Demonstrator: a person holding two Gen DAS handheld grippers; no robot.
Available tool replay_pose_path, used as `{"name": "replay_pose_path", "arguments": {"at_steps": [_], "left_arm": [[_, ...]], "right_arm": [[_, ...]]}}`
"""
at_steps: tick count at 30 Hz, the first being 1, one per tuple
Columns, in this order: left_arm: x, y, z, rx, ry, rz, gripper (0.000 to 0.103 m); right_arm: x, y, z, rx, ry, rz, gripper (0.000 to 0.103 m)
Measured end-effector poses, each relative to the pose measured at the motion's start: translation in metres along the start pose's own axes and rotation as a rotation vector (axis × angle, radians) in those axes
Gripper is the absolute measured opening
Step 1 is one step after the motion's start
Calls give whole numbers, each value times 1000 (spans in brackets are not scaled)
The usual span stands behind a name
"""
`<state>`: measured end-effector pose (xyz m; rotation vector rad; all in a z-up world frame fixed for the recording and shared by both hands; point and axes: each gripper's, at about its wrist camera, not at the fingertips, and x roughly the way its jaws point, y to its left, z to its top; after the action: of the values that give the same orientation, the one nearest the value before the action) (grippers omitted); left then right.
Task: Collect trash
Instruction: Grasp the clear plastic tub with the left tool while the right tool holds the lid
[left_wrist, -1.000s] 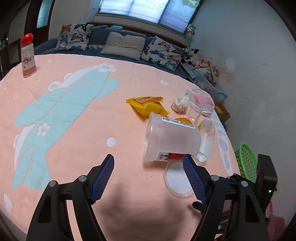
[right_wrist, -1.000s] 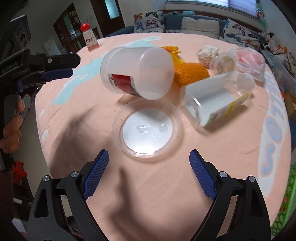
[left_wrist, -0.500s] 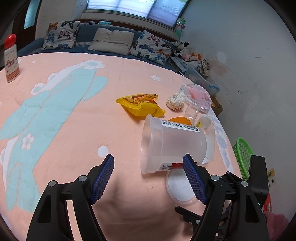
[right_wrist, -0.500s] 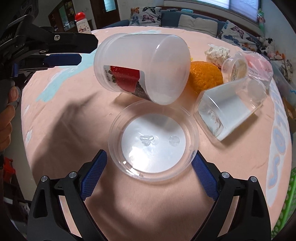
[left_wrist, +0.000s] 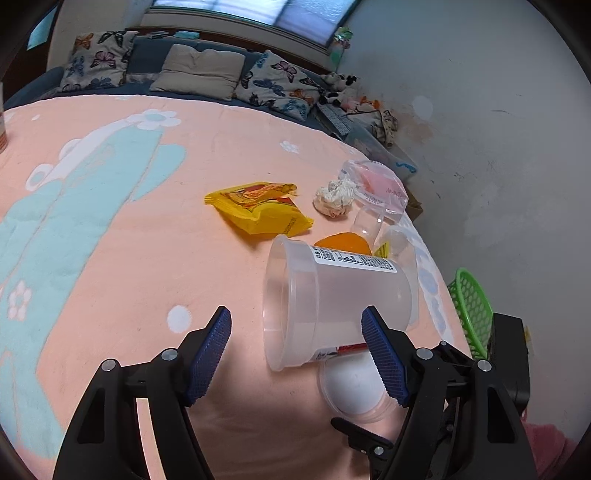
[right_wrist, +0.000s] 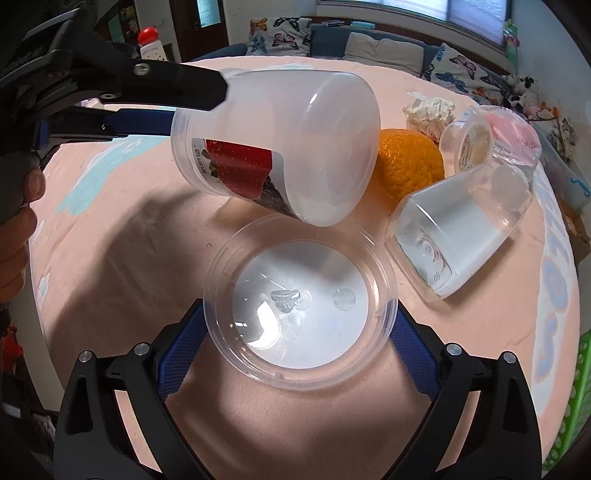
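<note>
Lying on its side near the bench's (left_wrist: 110, 240) right edge, one large frosted tub (left_wrist: 340, 295) points its mouth at the left hand-held gripper (left_wrist: 295, 354), whose jaws are spread wide and hold nothing, probably lined up to straddle it. Beyond lie one toppled clear cup (right_wrist: 461, 236), one yellow wrapper (left_wrist: 258, 206), one orange (right_wrist: 410, 166) and one tissue wad (left_wrist: 334, 197). The right hand-held gripper (right_wrist: 299, 336) is open around the one clear lid (right_wrist: 299, 299), not visibly pinching. A green basket (left_wrist: 471, 310) waits off that edge.
</note>
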<state>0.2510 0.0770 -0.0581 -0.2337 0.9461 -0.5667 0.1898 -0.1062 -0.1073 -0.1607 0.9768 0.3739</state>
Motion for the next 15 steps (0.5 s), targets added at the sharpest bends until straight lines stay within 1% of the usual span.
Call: {"name": "replay_pose_path", "arguments": {"at_steps": [3,6,12,15], "left_arm": [[4,4,6,-22,-3,-52,68],[6,6,9,-28,-6,-85,68],[11,-2,9,-2,2,-153,68],[17,-8,8,15,23,-176,62]], "right_arm": [[-3,-1,-2,4,-7,10,91],[-7,0,-7,3,-11,16,91],[-18,-6,-17,2,-13,22,91],[-24,-12,-21,10,-13,27,91]]}}
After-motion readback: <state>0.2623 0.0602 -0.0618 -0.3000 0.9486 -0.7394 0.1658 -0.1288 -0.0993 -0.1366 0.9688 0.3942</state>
